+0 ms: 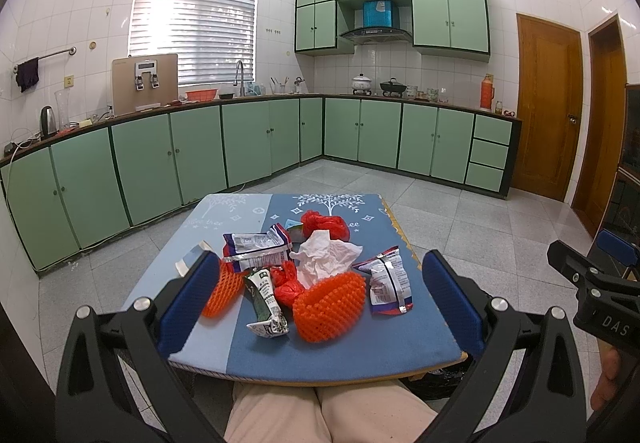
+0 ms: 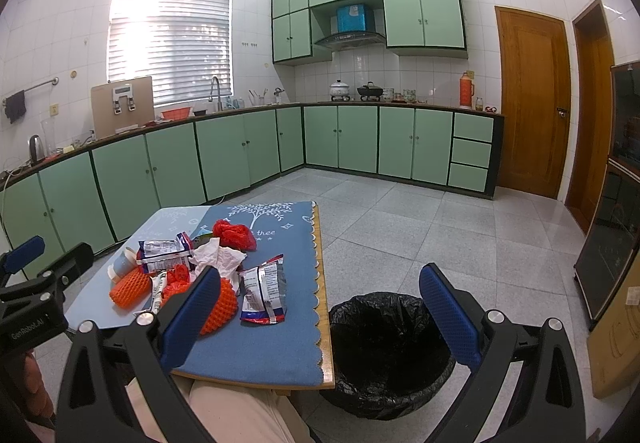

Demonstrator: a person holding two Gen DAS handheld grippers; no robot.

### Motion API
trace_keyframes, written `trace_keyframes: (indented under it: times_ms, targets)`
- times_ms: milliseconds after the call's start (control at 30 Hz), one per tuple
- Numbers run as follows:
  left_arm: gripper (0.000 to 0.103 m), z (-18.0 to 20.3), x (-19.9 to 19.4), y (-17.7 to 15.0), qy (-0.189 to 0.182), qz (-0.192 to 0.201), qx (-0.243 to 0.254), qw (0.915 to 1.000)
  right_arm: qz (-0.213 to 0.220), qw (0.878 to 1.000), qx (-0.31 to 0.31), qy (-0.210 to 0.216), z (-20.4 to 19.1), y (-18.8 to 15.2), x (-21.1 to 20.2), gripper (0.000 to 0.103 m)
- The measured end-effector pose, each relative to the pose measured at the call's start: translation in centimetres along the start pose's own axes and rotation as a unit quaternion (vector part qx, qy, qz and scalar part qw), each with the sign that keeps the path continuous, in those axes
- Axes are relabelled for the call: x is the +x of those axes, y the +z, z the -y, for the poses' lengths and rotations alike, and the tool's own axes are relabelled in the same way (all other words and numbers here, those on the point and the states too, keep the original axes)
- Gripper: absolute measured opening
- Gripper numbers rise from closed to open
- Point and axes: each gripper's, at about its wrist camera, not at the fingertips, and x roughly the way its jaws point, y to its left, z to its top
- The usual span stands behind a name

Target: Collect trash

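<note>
A pile of trash lies on a small table with a blue cloth: two orange foam nets, snack wrappers, a crumpled white tissue, red plastic bags and a flattened carton. My left gripper is open and empty above the near side of the pile. My right gripper is open and empty, above the table's right edge and a bin lined with a black bag. The pile also shows in the right wrist view.
The bin stands on the tiled floor right of the table. My knees are under the table's near edge. Green kitchen cabinets line the far walls. Wooden doors are at the right, with a dark cabinet beside them.
</note>
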Motion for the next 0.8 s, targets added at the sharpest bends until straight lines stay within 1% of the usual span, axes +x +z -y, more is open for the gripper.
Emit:
trace_keyframes:
  times_ms: [800]
  targets:
    - [0.098,-0.03,0.01,0.02,-0.001,-0.002,-0.001,1.0,-0.002,1.0,0.0,0.0,0.14,-0.05,0.35,0.097]
